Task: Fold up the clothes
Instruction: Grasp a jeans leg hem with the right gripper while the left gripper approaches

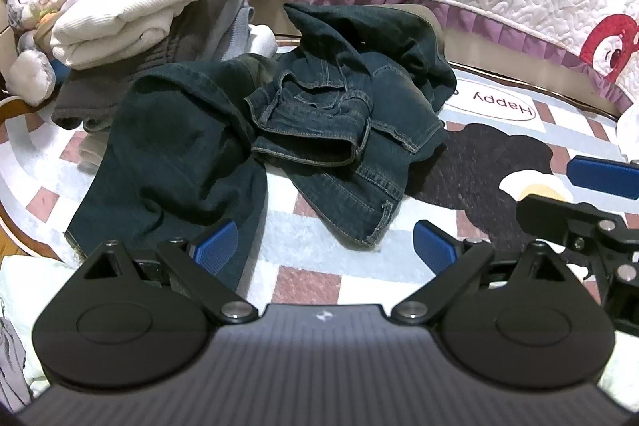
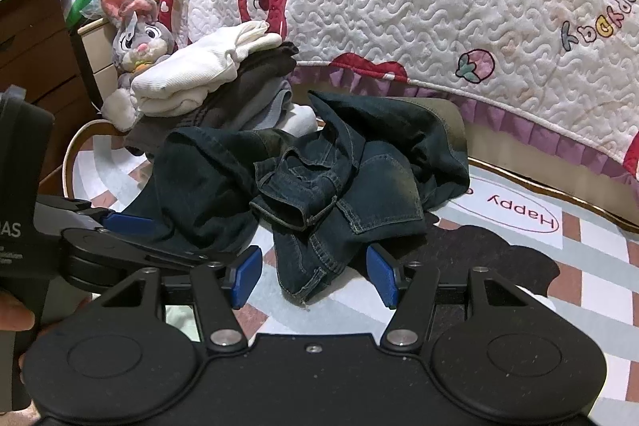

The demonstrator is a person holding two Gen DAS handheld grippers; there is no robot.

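Note:
A crumpled pair of dark blue jeans [image 1: 279, 122] lies in a heap on the patterned rug [image 1: 311, 282]; the right wrist view shows the same jeans [image 2: 319, 186]. My left gripper [image 1: 325, 246] hovers open just in front of the heap, its blue left pad over a trouser leg, nothing between the pads. My right gripper [image 2: 315, 276] is open too, and a hem corner of the jeans lies on the rug between its blue pads without being pinched. The right gripper's fingers [image 1: 603, 174] enter the left wrist view at the right edge; the left gripper's fingers [image 2: 127, 222] show at the left of the right wrist view.
Behind the jeans stands a stack of folded clothes [image 1: 131, 22] with a white garment on top. A plush rabbit [image 2: 135, 42] leans by a wooden drawer unit [image 2: 36, 38]. A quilted bear-print bedspread [image 2: 439, 6] hangs over the bed edge at the back.

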